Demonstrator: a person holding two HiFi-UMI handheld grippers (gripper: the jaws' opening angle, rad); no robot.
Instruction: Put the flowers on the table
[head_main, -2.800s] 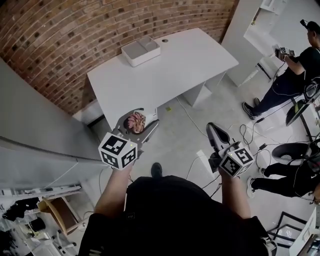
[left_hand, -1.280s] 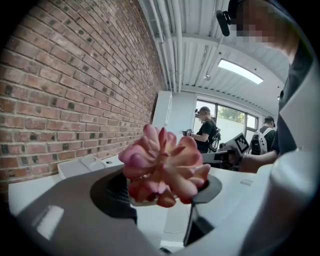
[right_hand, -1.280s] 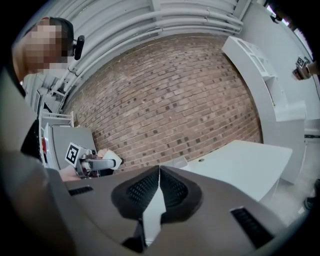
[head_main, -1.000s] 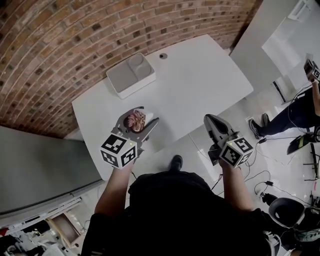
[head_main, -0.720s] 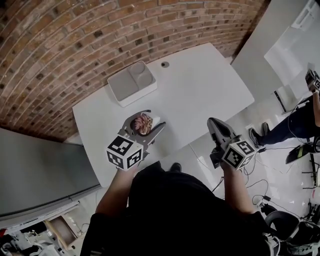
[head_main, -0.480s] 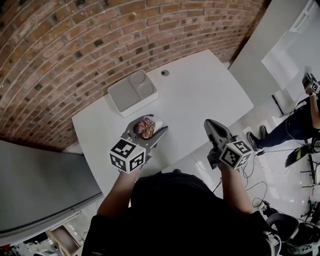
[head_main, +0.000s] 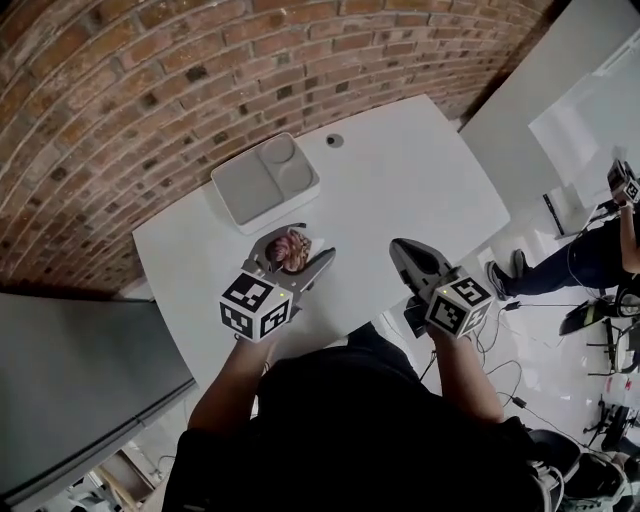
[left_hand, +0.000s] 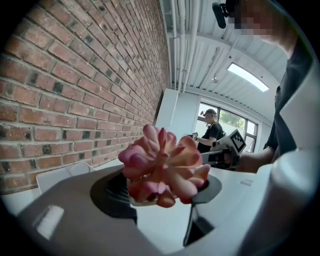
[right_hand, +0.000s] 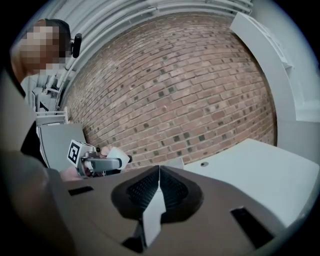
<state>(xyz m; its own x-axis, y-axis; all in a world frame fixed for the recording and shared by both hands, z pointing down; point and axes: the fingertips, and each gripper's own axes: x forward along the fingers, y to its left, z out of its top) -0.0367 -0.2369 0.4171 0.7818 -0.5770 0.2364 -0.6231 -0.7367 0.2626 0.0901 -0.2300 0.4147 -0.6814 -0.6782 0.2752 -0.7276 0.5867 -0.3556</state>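
the left gripper (head_main: 297, 256) holds the pink flowers (head_main: 290, 247) with soft fat petals. its two jaws are closed onto them from both sides. in the left gripper view the pink flowers (left_hand: 162, 172) sit right in the middle of the left gripper (left_hand: 161, 196), with a bit of white under the petals (maybe a small pot, it is too hard to tell).

here is what is new. a little while ago the flowers hung over the grey floor, and the big white table (head_main: 410, 190) was well ahead. the person has walked up to it. now the flowers are over the table top, near its front edge. they are also near the flat white tray with two dips (head_main: 265, 178), which sits by the red brick wall (head_main: 150, 70). the hold on the flowers looks the same the whole way.

the right gripper (head_main: 402, 256) has its jaws pressed together with nothing in them, as the right gripper view shows (right_hand: 159, 189). it hangs at the front edge of the table, apart from the flowers.

so the carrying part looks about done. i think what is left is to bring the flowers down onto a bare bit of table and let the jaws go wide. the flowers do not seem to touch the table yet, but i can't be sure how high they are.
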